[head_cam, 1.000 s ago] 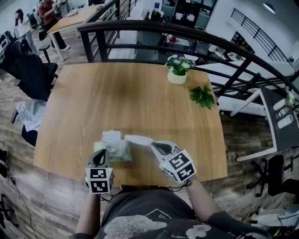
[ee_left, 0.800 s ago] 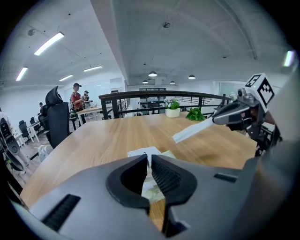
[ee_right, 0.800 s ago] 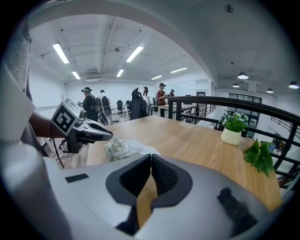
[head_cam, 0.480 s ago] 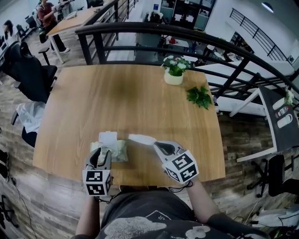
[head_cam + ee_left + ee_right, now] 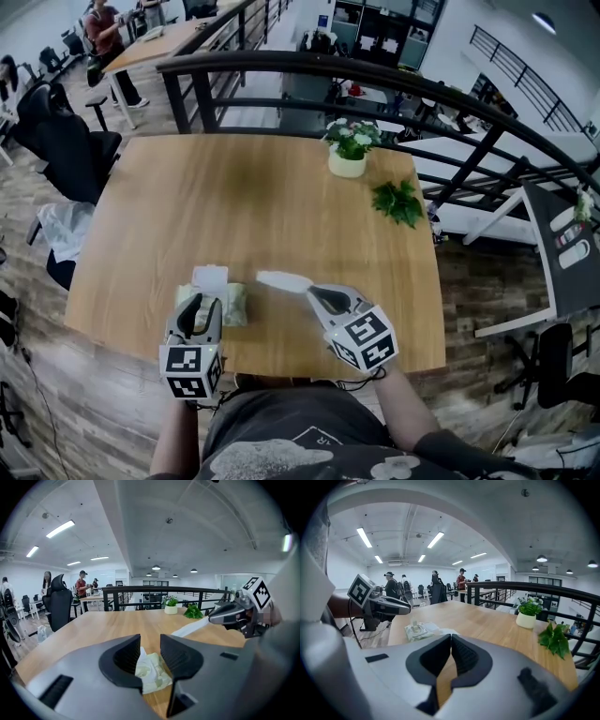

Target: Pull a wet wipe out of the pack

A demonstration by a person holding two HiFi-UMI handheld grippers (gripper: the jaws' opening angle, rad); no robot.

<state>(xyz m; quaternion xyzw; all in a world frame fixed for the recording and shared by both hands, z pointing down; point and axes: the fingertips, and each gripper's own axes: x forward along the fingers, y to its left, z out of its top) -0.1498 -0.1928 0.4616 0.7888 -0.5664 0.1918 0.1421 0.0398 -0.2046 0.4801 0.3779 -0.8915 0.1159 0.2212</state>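
The pale green wipe pack [image 5: 231,305] lies near the table's front edge, its white lid flap [image 5: 210,277] folded open. My left gripper [image 5: 200,306] hovers just above and behind the pack [image 5: 151,672]. Its jaws are opening, and nothing is pressed between them. My right gripper [image 5: 313,293] is to the pack's right. It is shut on one end of a white wet wipe [image 5: 281,280], which sticks out toward the pack but does not touch it. The left gripper view shows that wipe [image 5: 190,628] hanging from the right gripper [image 5: 213,617]. The right gripper view shows the pack [image 5: 417,631].
The wooden table [image 5: 262,197] carries a white pot of flowers [image 5: 348,150] and a green leafy sprig [image 5: 397,202] at its far right. A black railing [image 5: 375,70] runs behind the table. Office chairs [image 5: 66,141] stand to the left.
My left gripper opened, let go of the pack and lifted back toward me. My right gripper drew the wipe to the right, clear of the pack.
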